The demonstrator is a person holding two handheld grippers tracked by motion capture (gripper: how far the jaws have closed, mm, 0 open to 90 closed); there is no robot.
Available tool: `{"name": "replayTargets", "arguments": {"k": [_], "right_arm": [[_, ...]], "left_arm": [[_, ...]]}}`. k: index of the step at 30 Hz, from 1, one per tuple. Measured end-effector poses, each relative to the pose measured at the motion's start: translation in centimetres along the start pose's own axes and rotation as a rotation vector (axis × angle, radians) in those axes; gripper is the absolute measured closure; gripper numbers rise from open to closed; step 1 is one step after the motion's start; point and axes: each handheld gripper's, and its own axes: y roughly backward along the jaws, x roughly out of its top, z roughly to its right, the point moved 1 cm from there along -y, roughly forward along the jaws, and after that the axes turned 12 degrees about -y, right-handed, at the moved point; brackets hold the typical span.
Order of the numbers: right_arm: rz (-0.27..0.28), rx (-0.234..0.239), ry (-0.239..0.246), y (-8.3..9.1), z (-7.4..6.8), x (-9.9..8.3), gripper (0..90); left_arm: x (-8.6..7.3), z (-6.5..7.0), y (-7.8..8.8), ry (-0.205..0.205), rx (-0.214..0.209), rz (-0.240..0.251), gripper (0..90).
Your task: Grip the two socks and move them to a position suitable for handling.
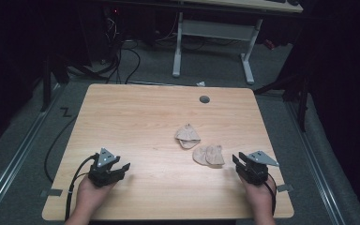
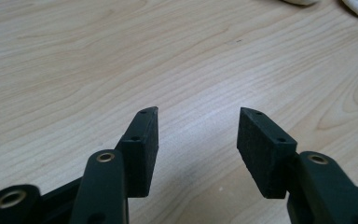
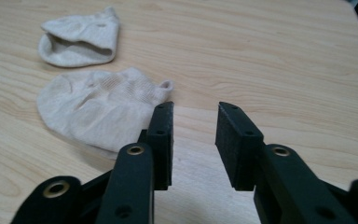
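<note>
- High view: the wooden bench (image 1: pixel 136 117) carried two beige socks. The far sock (image 1: pixel 187 136) lay near the middle; the near sock (image 1: pixel 208 155) lay just beside it toward the person, the two close but whether touching could not be told.
- The left claw (image 1: pixel 122 168) sat low over the near left part of the bench, held in a hand (image 1: pixel 90 194), well apart from both socks. Its jaws stood apart with nothing between them.
- The right claw (image 1: pixel 237 164) sat just beside the near sock, to its right, held in the other hand (image 1: pixel 258 199). No contact with the sock was evident.
- A grey round cap (image 1: pixel 204 99) was set into the bench near its far edge.
- Left claw view: the left claw (image 2: pixel 198 133) was open over bare wood; pale sock edges showed at the top right corner.
- Right claw view: the right claw (image 3: pixel 195 140) was open and empty. The near sock (image 3: pixel 93 107) lay flat just left of the left jaw, the far sock (image 3: pixel 81 37) beyond it, its opening gaping.
</note>
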Motion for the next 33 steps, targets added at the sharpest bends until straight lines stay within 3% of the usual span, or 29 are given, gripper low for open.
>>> {"name": "replayTargets", "arguments": {"k": [3, 6, 10, 18, 23, 26, 33], "right_arm": [[-0.009, -0.009, 0.001, -0.3, -0.4, 0.2, 68.1], [-0.009, -0.01, 0.004, -0.9, -1.6, 0.7, 74.4], [-0.016, 0.02, 0.052, -1.8, -3.6, 1.4, 79.8], [-0.013, 0.058, 0.076, -3.2, -5.4, 2.9, 82.8], [-0.016, 0.075, 0.077, -4.0, -5.7, 3.2, 85.2], [-0.043, 0.071, 0.104, -4.5, -5.9, 2.6, 87.0], [-0.102, 0.09, 0.091, -5.1, -5.6, 1.8, 89.1]], "left_arm": [[-0.1, 0.1, 0.0, -0.007, 0.001, -0.003, 48.3], [-0.2, 0.0, 0.0, 0.0, 0.002, -0.002, 48.2], [-0.3, 0.0, 0.1, 0.006, 0.002, 0.001, 48.3], [-0.6, 0.1, 0.6, 0.01, 0.001, 0.012, 48.8], [-0.5, 0.1, 0.8, 0.015, -0.018, 0.022, 46.7], [-0.4, -0.1, 0.8, 0.014, -0.025, 0.024, 45.0], [-0.2, 0.3, 0.8, 0.009, -0.038, 0.024, 43.6]]}}
